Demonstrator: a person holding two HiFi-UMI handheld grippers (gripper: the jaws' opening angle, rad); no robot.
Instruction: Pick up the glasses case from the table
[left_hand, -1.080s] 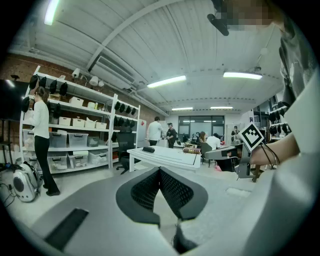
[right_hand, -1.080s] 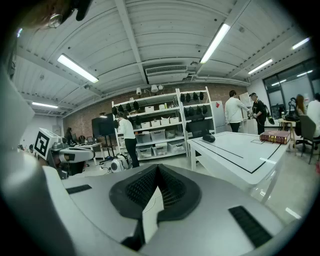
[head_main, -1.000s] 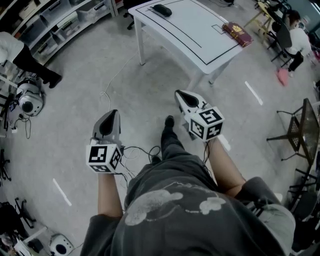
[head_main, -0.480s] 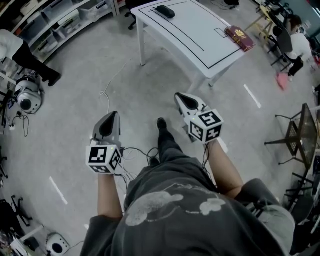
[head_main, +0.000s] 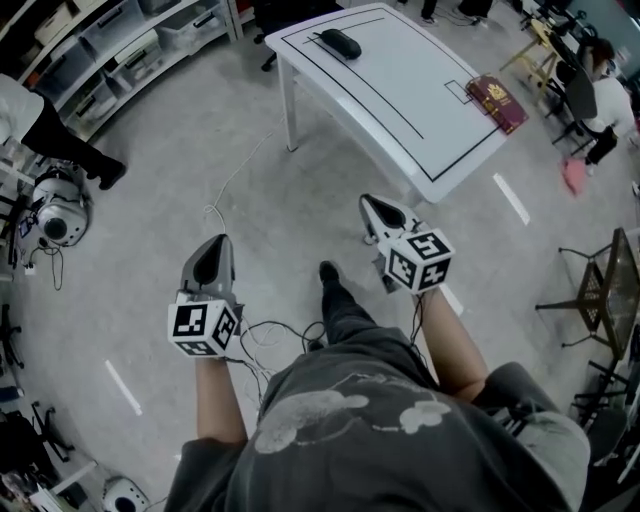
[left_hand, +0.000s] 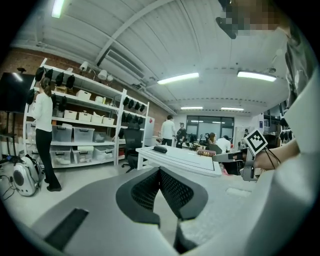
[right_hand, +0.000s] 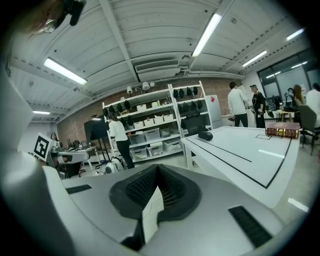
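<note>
Case (head_main: 340, 43): upper centre of frame, flat on far end of table (head_main: 400, 95); long axis upper left to lower right. Left gripper (head_main: 216, 243), right gripper (head_main: 370, 205): jaws closed, empty, well apart from case.

A dark, rounded, oblong glasses case (head_main: 340, 43) lies flat near the far left corner of the white surface (head_main: 410, 85).

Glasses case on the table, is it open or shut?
Shut: the glasses case lies as one dark rounded lump, no lid raised.
</note>
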